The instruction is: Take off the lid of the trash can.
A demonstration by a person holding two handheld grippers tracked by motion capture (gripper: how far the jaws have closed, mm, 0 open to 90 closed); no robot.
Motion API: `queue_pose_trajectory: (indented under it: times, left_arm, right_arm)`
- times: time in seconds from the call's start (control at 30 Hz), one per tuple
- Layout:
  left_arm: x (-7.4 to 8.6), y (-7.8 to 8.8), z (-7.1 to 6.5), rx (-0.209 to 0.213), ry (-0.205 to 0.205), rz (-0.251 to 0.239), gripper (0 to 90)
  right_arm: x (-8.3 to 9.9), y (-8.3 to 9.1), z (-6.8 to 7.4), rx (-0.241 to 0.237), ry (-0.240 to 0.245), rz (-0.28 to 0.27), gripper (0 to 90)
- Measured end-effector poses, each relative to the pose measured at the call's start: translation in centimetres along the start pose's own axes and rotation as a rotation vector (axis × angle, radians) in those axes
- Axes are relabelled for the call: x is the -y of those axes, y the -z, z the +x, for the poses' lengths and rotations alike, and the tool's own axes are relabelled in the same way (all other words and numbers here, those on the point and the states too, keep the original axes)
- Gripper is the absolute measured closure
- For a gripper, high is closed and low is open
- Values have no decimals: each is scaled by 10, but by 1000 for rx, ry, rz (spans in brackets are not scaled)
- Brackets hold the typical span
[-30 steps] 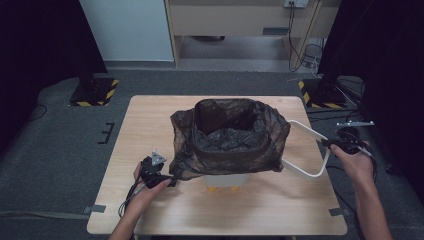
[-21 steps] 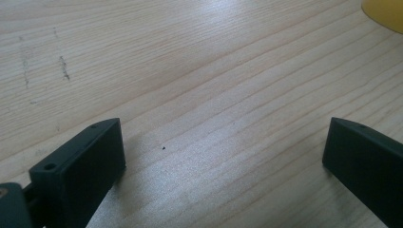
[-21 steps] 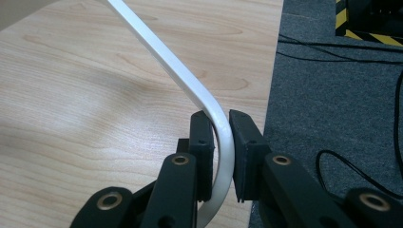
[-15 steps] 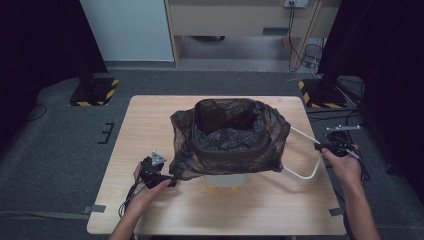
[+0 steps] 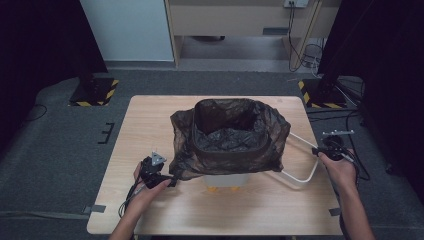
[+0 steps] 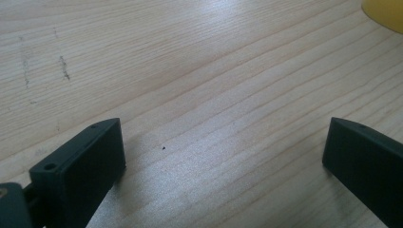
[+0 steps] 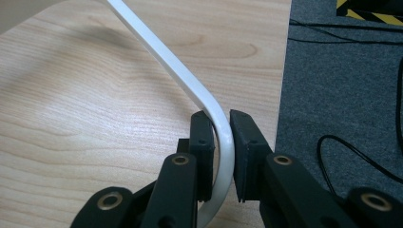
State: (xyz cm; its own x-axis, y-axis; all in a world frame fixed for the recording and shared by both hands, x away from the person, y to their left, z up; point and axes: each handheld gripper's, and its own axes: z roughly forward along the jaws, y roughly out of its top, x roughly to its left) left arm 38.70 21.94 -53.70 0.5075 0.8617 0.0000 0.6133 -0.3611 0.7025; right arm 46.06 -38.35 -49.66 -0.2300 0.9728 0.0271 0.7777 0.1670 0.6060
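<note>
A bin (image 5: 227, 179) stands in the middle of the table (image 5: 150, 120), lined with a dark bag (image 5: 227, 135) whose rim folds out and hangs down over the bin's sides. A white handle (image 5: 305, 157) loops out from the bin's right side, low over the table toward its right edge. The right gripper (image 5: 320, 150) is closed on this handle: in the right gripper view the jaws pinch the white bar (image 7: 223, 137) at its bend, one pad on each side, above the table edge with grey floor (image 7: 342, 71) beyond. The left gripper (image 5: 167, 179) lies low on the table at the bag's lower left corner, just beside its hanging edge. In the left gripper view its jaws stand wide apart over bare wood with nothing between them, and a yellow corner (image 6: 385, 12) shows at the top right.
</note>
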Motion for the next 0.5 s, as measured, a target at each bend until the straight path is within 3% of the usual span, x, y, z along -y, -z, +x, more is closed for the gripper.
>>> queue_pose_trajectory:
  times: [0.5]
  left_arm:
    - [0,0,0,0,0,0,0]
  right_arm:
    - [9,-11,2,13,-7,6,794]
